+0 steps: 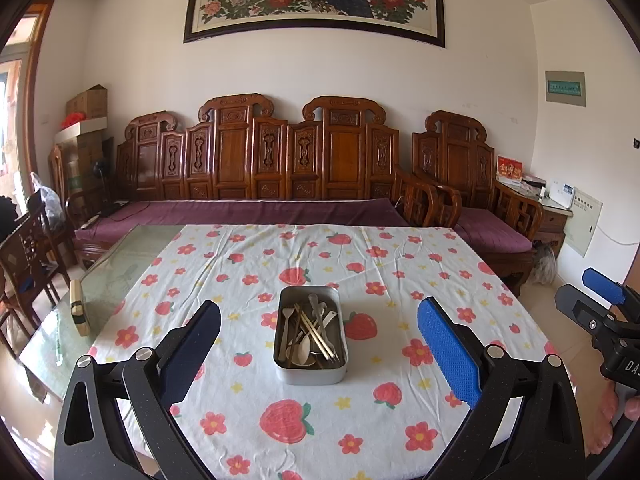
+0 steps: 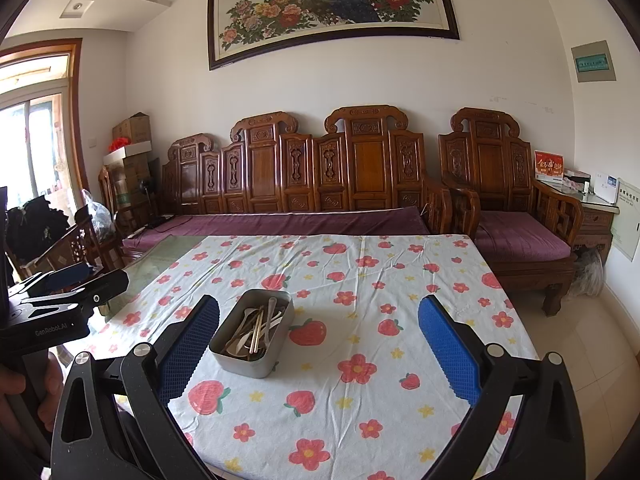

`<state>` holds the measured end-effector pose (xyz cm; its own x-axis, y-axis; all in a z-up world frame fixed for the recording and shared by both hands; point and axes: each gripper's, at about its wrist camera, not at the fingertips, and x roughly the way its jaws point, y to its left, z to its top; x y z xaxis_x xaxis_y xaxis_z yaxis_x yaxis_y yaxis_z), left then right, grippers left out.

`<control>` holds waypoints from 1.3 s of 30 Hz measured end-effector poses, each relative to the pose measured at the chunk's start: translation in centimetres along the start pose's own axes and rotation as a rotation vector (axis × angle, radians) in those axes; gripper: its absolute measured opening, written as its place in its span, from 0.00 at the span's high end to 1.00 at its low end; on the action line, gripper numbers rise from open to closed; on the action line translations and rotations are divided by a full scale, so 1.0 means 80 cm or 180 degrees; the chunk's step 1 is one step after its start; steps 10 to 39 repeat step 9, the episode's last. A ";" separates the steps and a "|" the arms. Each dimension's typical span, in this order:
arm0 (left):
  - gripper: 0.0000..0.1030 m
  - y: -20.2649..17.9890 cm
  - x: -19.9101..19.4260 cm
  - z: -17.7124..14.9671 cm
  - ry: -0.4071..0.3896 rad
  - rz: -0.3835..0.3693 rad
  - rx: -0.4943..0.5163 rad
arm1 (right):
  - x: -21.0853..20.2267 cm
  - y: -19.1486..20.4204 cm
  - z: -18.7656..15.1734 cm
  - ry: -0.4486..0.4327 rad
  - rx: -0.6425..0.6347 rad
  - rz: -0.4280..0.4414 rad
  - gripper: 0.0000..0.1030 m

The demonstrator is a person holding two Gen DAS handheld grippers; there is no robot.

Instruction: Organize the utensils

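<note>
A grey metal tin (image 1: pixel 310 336) sits on the table (image 1: pixel 248 400), which is covered by a white cloth printed with strawberries and flowers. Inside it lie the utensils (image 1: pixel 308 334): pale spoons, chopsticks and a metal piece, heaped together. Seen from the left wrist, the tin lies ahead of and between the left gripper (image 1: pixel 319 346) fingers, which are spread wide and grip nothing. From the right wrist, the tin stands just beside the left-hand finger (image 2: pixel 188 354) of the right gripper (image 2: pixel 319 348), also spread wide and empty. Beyond the table stands a carved wooden sofa (image 1: pixel 256 168) with purple cushions.
</note>
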<state>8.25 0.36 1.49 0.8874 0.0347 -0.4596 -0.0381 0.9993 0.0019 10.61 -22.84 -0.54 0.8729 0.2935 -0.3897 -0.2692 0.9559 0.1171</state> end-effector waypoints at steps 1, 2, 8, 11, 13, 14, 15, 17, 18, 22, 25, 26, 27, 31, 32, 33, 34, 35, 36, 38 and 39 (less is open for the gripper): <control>0.08 0.003 -0.001 -0.001 -0.0002 -0.0001 0.0001 | 0.000 0.000 -0.001 0.0000 0.0001 -0.0001 0.03; 0.08 0.002 0.000 -0.001 -0.0004 0.0001 -0.0001 | 0.000 0.000 0.000 0.0001 0.0001 -0.0003 0.03; 0.08 0.001 -0.001 -0.001 -0.0009 -0.0008 -0.0001 | 0.000 0.000 0.000 0.0001 0.0001 -0.0001 0.03; 0.08 0.000 -0.002 0.001 -0.0010 -0.0004 -0.0003 | 0.000 -0.001 0.001 0.0002 0.0000 -0.0002 0.03; 0.08 0.000 -0.002 0.001 -0.0010 -0.0004 -0.0003 | 0.000 -0.001 0.001 0.0002 0.0000 -0.0002 0.03; 0.08 0.000 -0.002 0.001 -0.0010 -0.0004 -0.0003 | 0.000 -0.001 0.001 0.0002 0.0000 -0.0002 0.03; 0.08 0.000 -0.002 0.001 -0.0010 -0.0004 -0.0003 | 0.000 -0.001 0.001 0.0002 0.0000 -0.0002 0.03; 0.08 0.000 -0.002 0.001 -0.0010 -0.0004 -0.0003 | 0.000 -0.001 0.001 0.0002 0.0000 -0.0002 0.03; 0.08 0.000 -0.002 0.001 -0.0010 -0.0004 -0.0003 | 0.000 -0.001 0.001 0.0002 0.0000 -0.0002 0.03; 0.08 0.000 -0.002 0.001 -0.0010 -0.0004 -0.0003 | 0.000 -0.001 0.001 0.0002 0.0000 -0.0002 0.03; 0.08 0.000 -0.002 0.001 -0.0010 -0.0004 -0.0003 | 0.000 -0.001 0.001 0.0002 0.0000 -0.0002 0.03; 0.08 0.000 -0.002 0.001 -0.0010 -0.0004 -0.0003 | 0.000 -0.001 0.001 0.0002 0.0000 -0.0002 0.03; 0.08 0.000 -0.002 0.001 -0.0010 -0.0004 -0.0003 | 0.000 -0.001 0.001 0.0002 0.0000 -0.0002 0.03; 0.08 0.000 -0.002 0.001 -0.0010 -0.0004 -0.0003 | 0.000 -0.001 0.001 0.0002 0.0000 -0.0002 0.03; 0.08 0.000 -0.002 0.001 -0.0010 -0.0004 -0.0003 | 0.000 -0.001 0.001 0.0002 0.0000 -0.0002 0.03; 0.08 0.000 -0.002 0.001 -0.0010 -0.0004 -0.0003 | 0.000 -0.001 0.001 0.0002 0.0000 -0.0002 0.03; 0.08 0.000 -0.002 0.001 -0.0010 -0.0004 -0.0003 | 0.000 -0.001 0.001 0.0002 0.0000 -0.0002 0.03; 0.08 0.000 -0.002 0.001 -0.0010 -0.0004 -0.0003 | 0.000 -0.001 0.001 0.0002 0.0000 -0.0002 0.03; 0.08 0.000 -0.002 0.001 -0.0010 -0.0004 -0.0003 | 0.000 -0.001 0.001 0.0002 0.0000 -0.0002 0.03; 0.08 0.000 -0.002 0.001 -0.0010 -0.0004 -0.0003 | 0.000 -0.001 0.001 0.0002 0.0000 -0.0002 0.03; 0.08 0.000 -0.002 0.001 -0.0010 -0.0004 -0.0003 | 0.000 -0.001 0.001 0.0002 0.0000 -0.0002 0.03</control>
